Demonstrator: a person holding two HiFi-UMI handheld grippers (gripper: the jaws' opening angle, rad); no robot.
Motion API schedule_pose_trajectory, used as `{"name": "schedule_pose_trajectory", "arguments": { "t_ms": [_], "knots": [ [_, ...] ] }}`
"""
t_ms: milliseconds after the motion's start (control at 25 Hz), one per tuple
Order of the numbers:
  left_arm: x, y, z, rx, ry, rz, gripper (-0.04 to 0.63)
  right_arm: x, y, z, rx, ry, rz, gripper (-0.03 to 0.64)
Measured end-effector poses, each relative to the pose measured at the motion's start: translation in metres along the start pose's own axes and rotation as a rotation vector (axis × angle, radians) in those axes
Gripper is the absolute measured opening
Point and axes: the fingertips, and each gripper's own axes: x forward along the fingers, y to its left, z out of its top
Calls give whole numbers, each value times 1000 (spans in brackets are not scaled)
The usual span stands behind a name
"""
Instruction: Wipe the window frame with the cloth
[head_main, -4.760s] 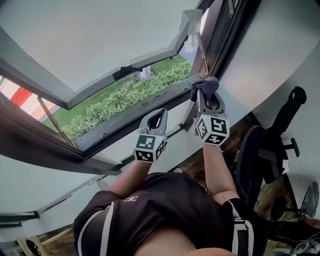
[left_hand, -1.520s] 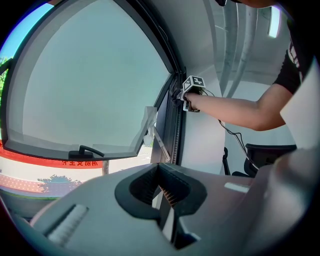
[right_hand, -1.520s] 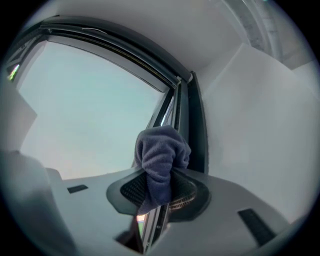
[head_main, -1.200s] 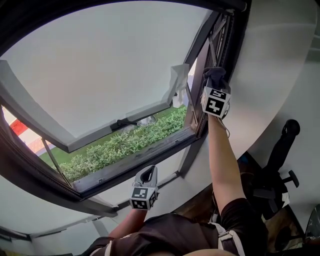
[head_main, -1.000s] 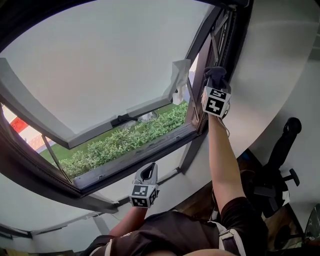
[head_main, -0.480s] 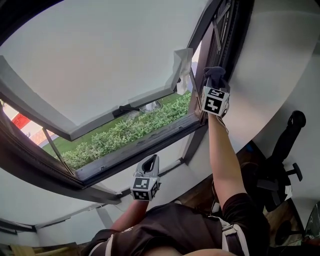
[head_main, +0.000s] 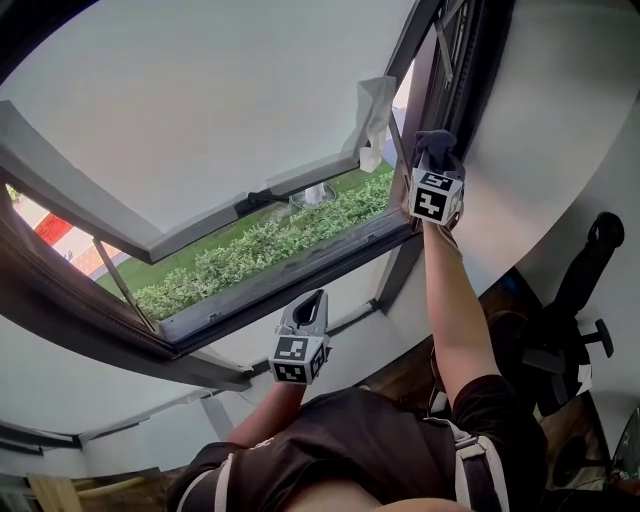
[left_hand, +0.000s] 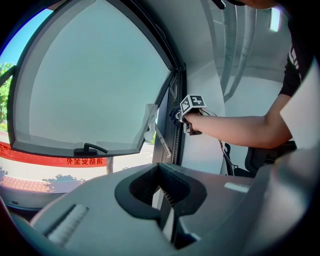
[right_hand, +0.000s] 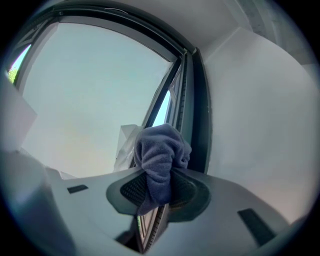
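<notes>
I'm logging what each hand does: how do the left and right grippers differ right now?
The right gripper is clamped on a bunched grey-blue cloth; the left gripper is shut on nothing. The right gripper is raised against the upright side of the dark window frame; the left gripper sits lower, apart from that frame. Both have their jaws closed.

Bright window daylight, fisheye-warped edges

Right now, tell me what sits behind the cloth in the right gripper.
Behind the cloth, the dark window frame runs upward beside the white wall. The cloth, clamped in the right gripper, covers the frame stretch directly behind it, so contact there cannot be seen.
</notes>
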Motion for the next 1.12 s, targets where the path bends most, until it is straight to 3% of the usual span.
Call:
{"name": "schedule_pose_trajectory", "arguments": {
  "t_ms": [160, 360, 720, 1120],
  "knots": [
    [4, -1, 3, -1, -9, 3, 9, 2, 2, -6, 4, -3, -17, 98],
    [-1, 6, 2, -14, -12, 24, 9, 2, 2, -8, 105, -15, -16, 97],
    [-5, 22, 3, -29, -21, 48, 9, 3, 5, -20, 187, -7, -49, 97],
    [-6, 30, 0, -38, -14, 48, 9, 3, 12, -51, 192, 34, -76, 97]
  ]
}}
